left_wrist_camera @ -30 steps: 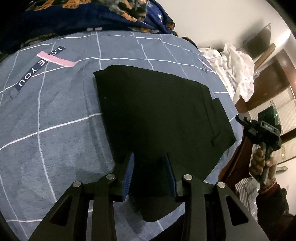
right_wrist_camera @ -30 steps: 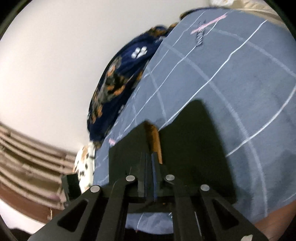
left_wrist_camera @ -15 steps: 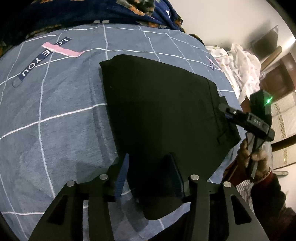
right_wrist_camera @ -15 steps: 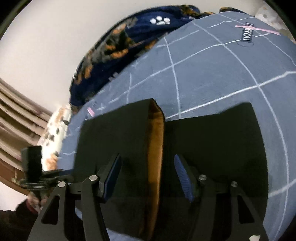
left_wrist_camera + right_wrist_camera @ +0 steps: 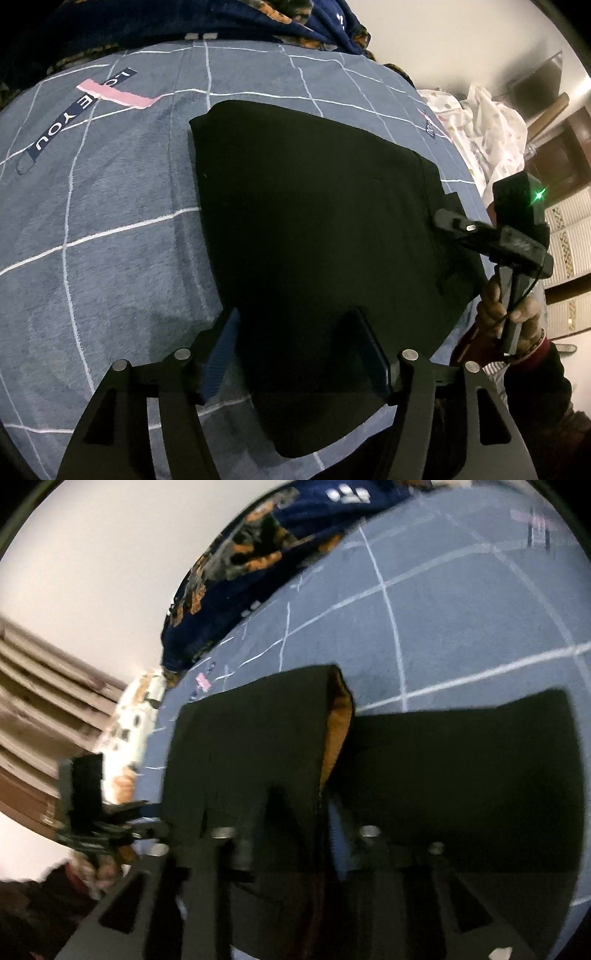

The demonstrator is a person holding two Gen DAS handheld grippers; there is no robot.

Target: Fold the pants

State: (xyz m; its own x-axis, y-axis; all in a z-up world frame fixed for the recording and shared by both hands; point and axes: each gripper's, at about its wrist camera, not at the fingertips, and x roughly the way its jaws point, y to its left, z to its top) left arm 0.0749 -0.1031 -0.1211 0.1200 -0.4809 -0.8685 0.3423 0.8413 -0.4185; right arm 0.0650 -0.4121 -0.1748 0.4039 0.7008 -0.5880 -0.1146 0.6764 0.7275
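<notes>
Pants (image 5: 314,236) are lying on the bed (image 5: 110,221) folded into a compact rectangle; little seems left. Left gripper (image 5: 295,354) has just been opening, empty, straddling the near edge. Right gripper (image 5: 291,834) is closing around the waistband, grip uncertain.

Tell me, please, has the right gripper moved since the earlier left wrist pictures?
Yes. The right gripper has come in from beyond the bed's edge and now reaches over the black pants near their waistband corner, closer to the blue checked bedsheet.
</notes>
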